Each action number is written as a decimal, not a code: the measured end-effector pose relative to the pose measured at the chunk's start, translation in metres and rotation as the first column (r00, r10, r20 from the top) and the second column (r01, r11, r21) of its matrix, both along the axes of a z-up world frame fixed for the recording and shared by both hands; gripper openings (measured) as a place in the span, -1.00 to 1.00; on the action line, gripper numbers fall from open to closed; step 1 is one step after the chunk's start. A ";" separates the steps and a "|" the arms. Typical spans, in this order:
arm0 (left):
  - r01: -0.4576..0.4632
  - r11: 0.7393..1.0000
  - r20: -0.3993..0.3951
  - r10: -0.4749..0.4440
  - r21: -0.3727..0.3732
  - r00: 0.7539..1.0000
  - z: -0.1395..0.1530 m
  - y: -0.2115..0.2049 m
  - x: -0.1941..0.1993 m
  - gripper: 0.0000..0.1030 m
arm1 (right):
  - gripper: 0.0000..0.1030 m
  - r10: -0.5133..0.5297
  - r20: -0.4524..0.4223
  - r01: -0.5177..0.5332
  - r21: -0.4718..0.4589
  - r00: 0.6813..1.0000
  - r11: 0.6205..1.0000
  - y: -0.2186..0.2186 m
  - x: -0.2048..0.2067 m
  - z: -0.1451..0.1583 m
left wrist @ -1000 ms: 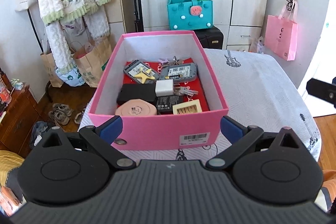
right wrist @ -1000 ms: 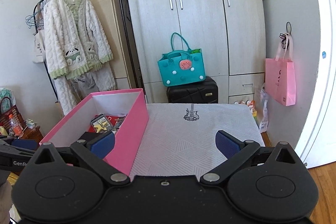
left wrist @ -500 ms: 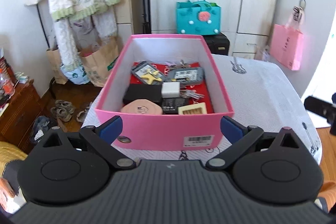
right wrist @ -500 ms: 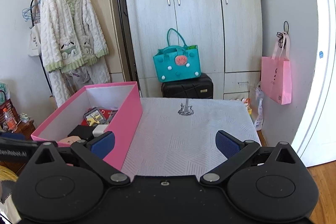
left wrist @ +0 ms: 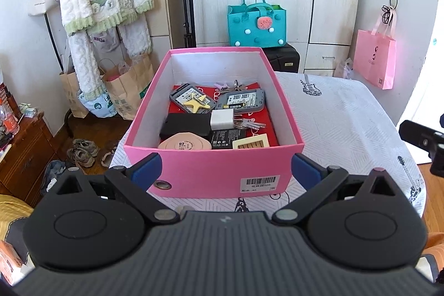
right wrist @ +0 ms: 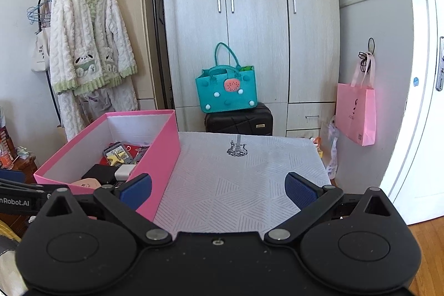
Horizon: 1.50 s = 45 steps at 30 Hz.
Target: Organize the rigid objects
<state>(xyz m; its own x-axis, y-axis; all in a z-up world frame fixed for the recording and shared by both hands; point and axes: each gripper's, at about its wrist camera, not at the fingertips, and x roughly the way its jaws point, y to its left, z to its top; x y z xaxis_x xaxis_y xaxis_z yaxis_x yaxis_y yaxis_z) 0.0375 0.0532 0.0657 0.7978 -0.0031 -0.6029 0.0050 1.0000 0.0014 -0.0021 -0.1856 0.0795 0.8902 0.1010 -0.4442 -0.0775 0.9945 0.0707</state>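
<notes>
A pink box (left wrist: 222, 171) stands on the table's left part, also in the right wrist view (right wrist: 163, 157). It holds several small rigid items: a white charger (left wrist: 221, 119), a black case (left wrist: 186, 125), a yellow star (left wrist: 195, 104), keys (left wrist: 251, 125), a peach disc (left wrist: 184, 143), a beige frame (left wrist: 251, 142). My left gripper (left wrist: 224, 171) is open and empty, just before the box's near wall. My right gripper (right wrist: 219, 185) is open and empty above the tablecloth, right of the box.
The table carries a white cloth (right wrist: 244, 171) with guitar prints. Behind stand a wardrobe (right wrist: 249, 18), a teal bag (right wrist: 226, 90) on a black suitcase (right wrist: 238, 119), a pink bag (right wrist: 356, 113), and a clothes rack with a robe (right wrist: 88, 52). Shoes and paper bags lie on the floor at left.
Both grippers have drawn back and risen slightly; the box looks smaller and more of the room shows. Both stay open and empty.
</notes>
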 end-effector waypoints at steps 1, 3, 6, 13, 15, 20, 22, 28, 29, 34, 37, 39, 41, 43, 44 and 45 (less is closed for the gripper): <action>-0.001 1.000 -0.002 0.001 0.002 1.000 0.000 0.000 0.000 0.96 | 1.00 -0.003 0.002 0.003 0.002 1.000 1.000 0.000 -0.001 0.000; -0.002 1.000 -0.006 0.002 0.001 1.000 -0.002 -0.001 0.001 0.96 | 1.00 -0.003 0.002 0.003 0.007 1.000 1.000 -0.001 -0.001 -0.001; -0.005 1.000 -0.008 0.005 -0.002 1.000 -0.002 -0.001 0.002 0.96 | 1.00 -0.006 -0.003 0.006 0.008 1.000 1.000 -0.002 -0.001 -0.002; -0.001 1.000 -0.020 0.001 -0.002 1.000 -0.004 -0.002 0.005 0.96 | 1.00 -0.013 0.000 0.013 0.017 1.000 1.000 -0.004 0.001 -0.002; 0.004 1.000 -0.022 -0.004 -0.003 1.000 -0.005 -0.003 0.005 0.96 | 1.00 -0.008 -0.007 0.008 0.025 1.000 1.000 -0.004 0.003 -0.004; 0.004 1.000 -0.016 -0.004 -0.003 1.000 -0.008 -0.003 0.004 0.96 | 1.00 -0.013 -0.018 0.014 0.037 1.000 0.999 -0.005 0.005 -0.010; -0.003 1.000 -0.011 0.003 0.003 1.000 -0.009 -0.003 0.004 0.96 | 1.00 -0.014 -0.018 0.015 0.040 1.000 0.999 -0.006 0.004 -0.011; -0.003 1.000 0.010 0.002 0.027 1.000 -0.008 -0.006 0.000 0.99 | 1.00 -0.019 -0.004 0.019 0.038 1.000 0.999 -0.005 -0.001 -0.010; -0.003 1.000 0.014 0.002 0.030 1.000 -0.008 -0.006 -0.001 1.00 | 1.00 -0.019 -0.003 0.019 0.037 1.000 0.999 -0.005 -0.001 -0.010; 0.001 0.999 0.026 -0.002 0.034 1.000 -0.006 -0.007 -0.003 1.00 | 1.00 -0.020 0.002 0.020 0.034 1.000 0.999 -0.004 -0.003 -0.009; 0.006 0.999 0.011 -0.006 0.032 1.000 -0.007 -0.006 -0.002 1.00 | 1.00 -0.023 0.003 0.023 0.032 1.000 0.999 -0.003 -0.004 -0.009; 0.014 1.000 0.007 -0.014 0.024 1.000 -0.007 -0.005 -0.002 1.00 | 1.00 -0.022 0.003 0.022 0.031 1.000 0.999 -0.004 -0.005 -0.009; 0.009 0.999 0.011 -0.010 0.035 1.000 -0.007 -0.006 -0.003 1.00 | 1.00 -0.022 0.004 0.022 0.029 1.000 0.999 -0.003 -0.005 -0.009; 0.006 0.999 0.011 -0.006 0.032 1.000 -0.008 -0.006 -0.003 1.00 | 1.00 -0.023 0.003 0.023 0.029 1.000 0.999 -0.003 -0.006 -0.008; 0.006 1.000 0.010 -0.006 0.027 1.000 -0.008 -0.006 -0.003 1.00 | 1.00 -0.022 0.002 0.022 0.028 1.000 0.999 -0.003 -0.006 -0.008; 0.005 1.000 0.012 -0.006 0.026 1.000 -0.008 -0.006 -0.003 1.00 | 1.00 -0.023 0.003 0.023 0.027 1.000 0.999 -0.003 -0.006 -0.008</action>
